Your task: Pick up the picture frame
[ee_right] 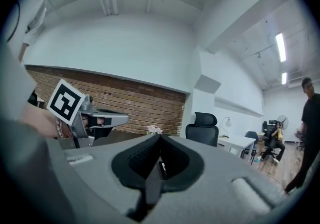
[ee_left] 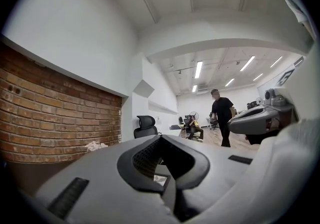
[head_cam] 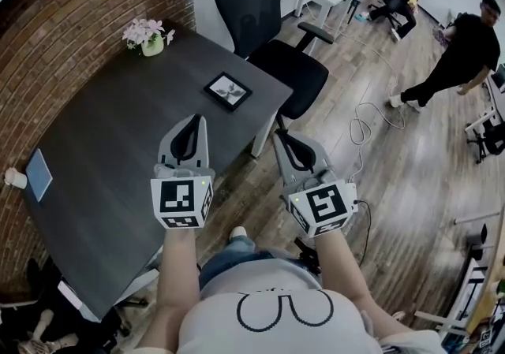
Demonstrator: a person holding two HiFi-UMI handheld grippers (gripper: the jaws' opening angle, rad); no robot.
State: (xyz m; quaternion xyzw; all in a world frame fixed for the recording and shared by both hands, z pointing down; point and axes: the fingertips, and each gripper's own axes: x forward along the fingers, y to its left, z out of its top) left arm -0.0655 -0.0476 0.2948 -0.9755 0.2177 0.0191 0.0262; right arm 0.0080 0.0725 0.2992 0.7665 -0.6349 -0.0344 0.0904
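Holding left gripper [head_cam: 197,119] level over the long near edge of the dark table [head_cam: 110,155], jaws pressed together, gripping nothing. Holding right gripper [head_cam: 281,136] level beside it, off the table and above wood floor [head_cam: 394,187], jaws likewise closed and empty. Seeing the same shut tips in the left gripper view [ee_left: 159,137] and the right gripper view [ee_right: 159,135].

Finding picture frame [head_cam: 228,91] flat on the table, ahead of the left jaws and a little to their right, ahead-left of the right jaws, apart from both. Sits near the table's far right corner, just inside the edge, all four sides free.

Noting bare tabletop between left jaws and frame. Spotting flower pot [head_cam: 148,35] far ahead-left of the left jaws by the brick wall [head_cam: 71,13], well apart from the frame. Spotting blue pad [head_cam: 39,173] far left of the left jaws, near the wall-side edge.

Marking black office chair [head_cam: 278,41] ahead of the right jaws, seat close to the table corner. Marking white cable [head_cam: 363,128] on the floor right of the right jaws, and a person [head_cam: 458,53] walking far ahead-right.
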